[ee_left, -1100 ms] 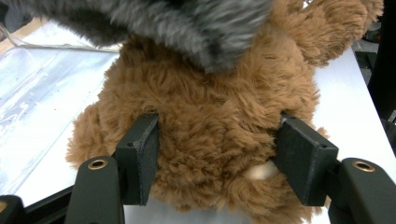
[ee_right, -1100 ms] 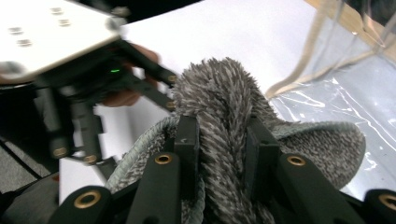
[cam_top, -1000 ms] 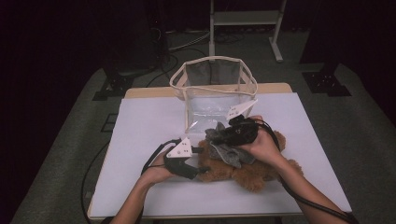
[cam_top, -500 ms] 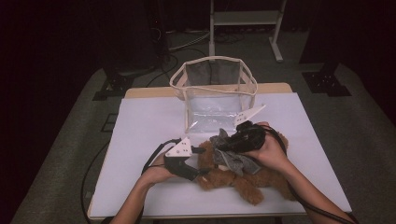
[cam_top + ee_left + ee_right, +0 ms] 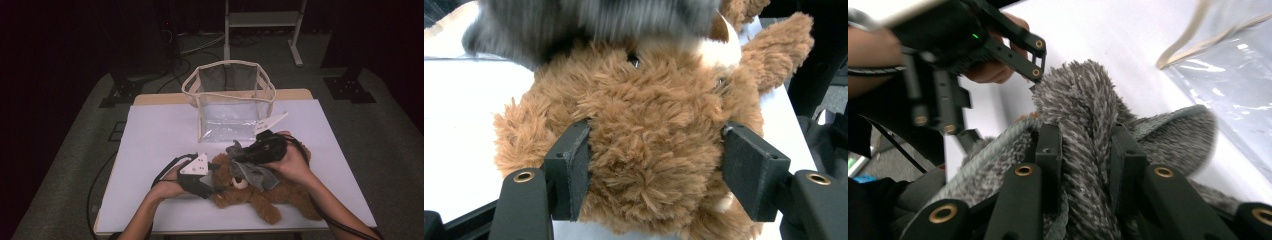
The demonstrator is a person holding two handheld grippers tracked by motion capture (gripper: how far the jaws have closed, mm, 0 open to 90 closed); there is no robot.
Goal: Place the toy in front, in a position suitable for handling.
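Observation:
A brown teddy bear (image 5: 280, 200) lies on the white table (image 5: 160, 130), its head toward the left. My left gripper (image 5: 217, 189) is shut on the bear's head (image 5: 654, 150), with a black pad pressed into the fur on each side. Its jaws have just closed a little further on the head. A grey fuzzy cloth (image 5: 255, 172) is draped over the bear's head and chest. My right gripper (image 5: 242, 157) is shut on a fold of that grey cloth (image 5: 1083, 100), just above the bear.
A clear bag with beige trim (image 5: 230, 100) stands open at the back middle of the table, close behind my right hand. The person's left hand (image 5: 993, 70) is close in front of the right gripper. The table's near edge runs just below the bear.
My right gripper has shifted slightly toward the near right with the grey cloth in it, and more of the bear's body now shows. The left gripper has stayed in place on the head.

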